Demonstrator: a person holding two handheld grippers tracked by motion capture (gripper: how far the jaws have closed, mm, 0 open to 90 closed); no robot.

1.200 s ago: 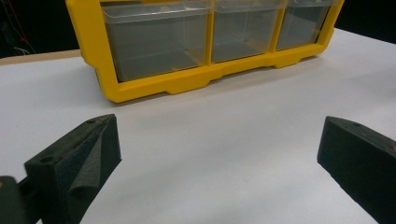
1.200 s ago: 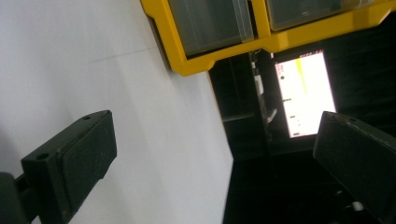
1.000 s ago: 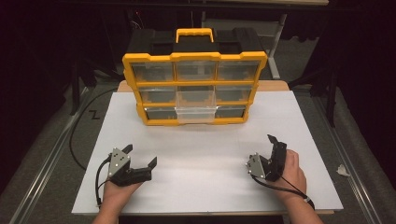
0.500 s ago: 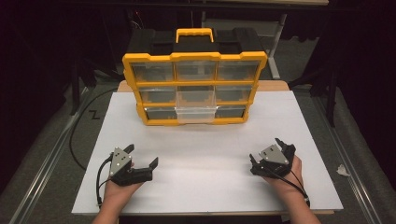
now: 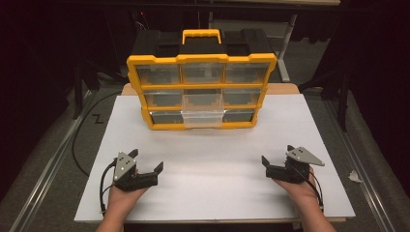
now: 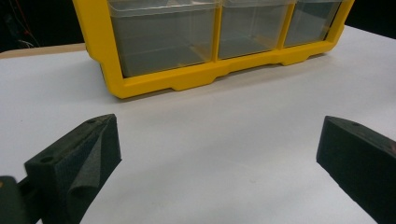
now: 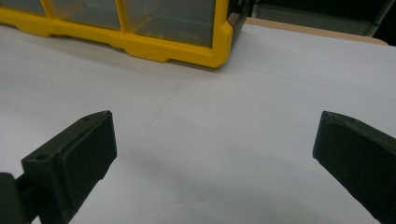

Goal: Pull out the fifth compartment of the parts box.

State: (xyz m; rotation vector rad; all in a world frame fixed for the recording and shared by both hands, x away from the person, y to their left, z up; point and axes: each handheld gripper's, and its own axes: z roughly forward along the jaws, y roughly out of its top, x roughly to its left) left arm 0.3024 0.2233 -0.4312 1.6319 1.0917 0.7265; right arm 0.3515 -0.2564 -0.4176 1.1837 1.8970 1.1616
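A: Location of the yellow plastic drawer cabinet (image 5: 201,92)?
B: Upright at the far middle of the white table (image 5: 217,159), bottom-centre drawer protruding.
A: Tongs?
B: Left gripper (image 5: 145,166) and right gripper (image 5: 276,157): jaws apart, empty, resting near the front edge, well apart.

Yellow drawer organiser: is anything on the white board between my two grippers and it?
Nothing visible. Bare white board lies between the left gripper, the right gripper and the yellow plastic drawer organiser. Both sets of jaws stand open and empty.

High view overhead; tongs views low, sharing the organizer (image 5: 201,92)
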